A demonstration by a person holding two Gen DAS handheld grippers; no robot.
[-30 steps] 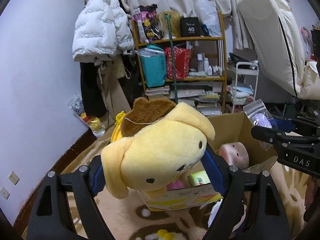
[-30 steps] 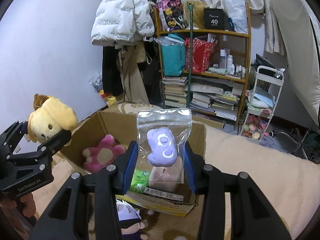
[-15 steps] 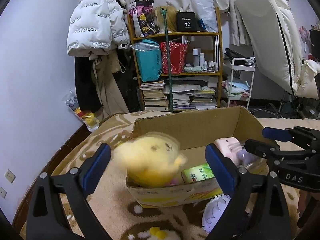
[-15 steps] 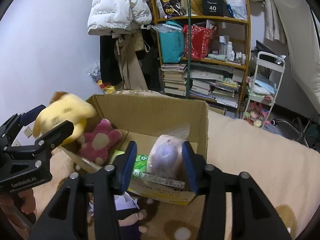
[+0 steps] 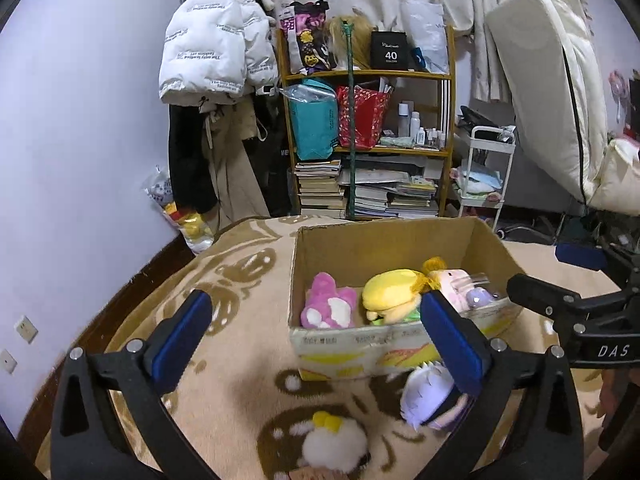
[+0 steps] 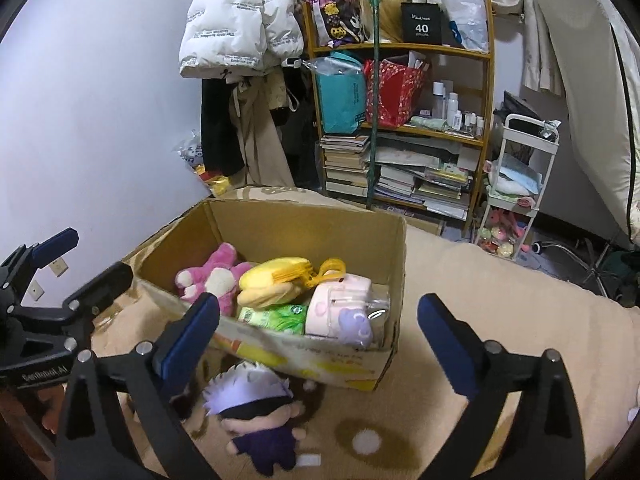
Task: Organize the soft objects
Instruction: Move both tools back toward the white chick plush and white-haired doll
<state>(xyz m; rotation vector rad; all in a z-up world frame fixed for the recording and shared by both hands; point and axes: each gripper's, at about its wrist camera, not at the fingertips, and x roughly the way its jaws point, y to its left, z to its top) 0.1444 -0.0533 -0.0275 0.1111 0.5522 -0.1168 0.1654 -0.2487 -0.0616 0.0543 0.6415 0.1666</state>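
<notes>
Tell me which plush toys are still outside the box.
Two: the white-haired doll in dark clothes, lying on the blanket against the box front, and the white fluffy toy with a yellow bow nearer the camera. The pink and yellow plushies lie inside.

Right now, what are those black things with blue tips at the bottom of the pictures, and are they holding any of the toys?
Those are tongs that a person holds, one in each hand. A small camera sits on each, so one picture looks out from the left tongs and the other from the right tongs. Both are opening wide, with nothing between the blue tips. In front is a cardboard box on a beige blanket. Inside lie a pink plush, a yellow plush and a purple toy in a clear bag. On the blanket, outside the box, lie a white-haired doll and a white fluffy toy.
</notes>
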